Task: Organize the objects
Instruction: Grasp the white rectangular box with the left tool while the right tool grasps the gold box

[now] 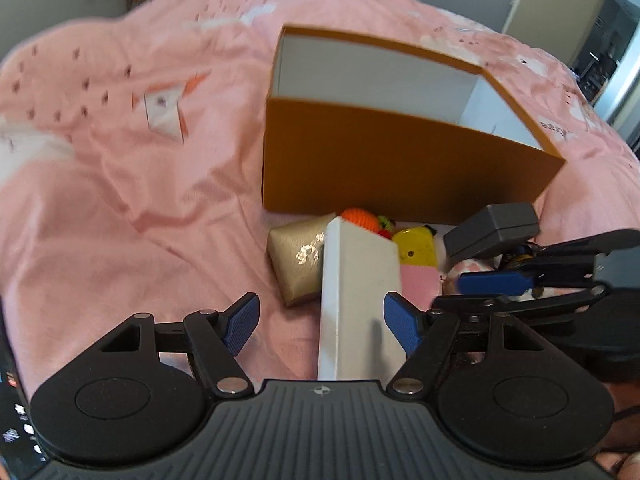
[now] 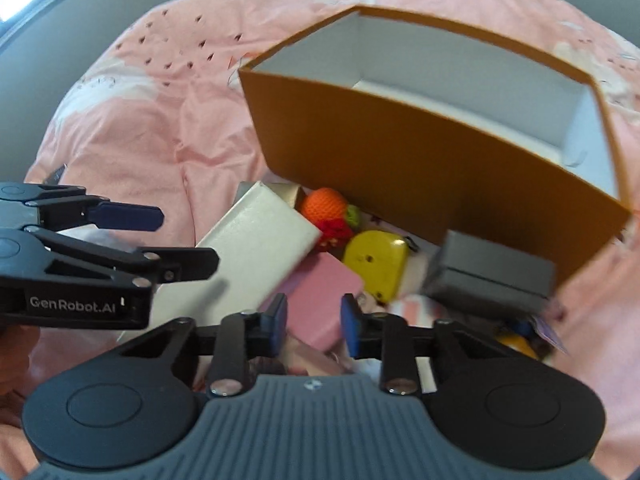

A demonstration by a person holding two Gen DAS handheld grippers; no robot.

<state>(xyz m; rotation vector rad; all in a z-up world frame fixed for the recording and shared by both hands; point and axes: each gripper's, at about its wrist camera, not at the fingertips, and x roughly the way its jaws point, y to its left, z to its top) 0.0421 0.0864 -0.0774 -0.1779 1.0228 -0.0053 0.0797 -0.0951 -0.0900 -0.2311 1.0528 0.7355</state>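
Underneath: rumpled pink bedspread [image 1: 120, 200]; grey wall [image 2: 100, 12] behind.

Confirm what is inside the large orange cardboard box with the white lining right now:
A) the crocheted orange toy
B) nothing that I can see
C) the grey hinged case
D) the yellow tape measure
B: both wrist views show only bare white lining inside the large orange cardboard box, while the yellow tape measure, grey hinged case and crocheted orange toy all lie outside, on the pink bedspread in front of it.
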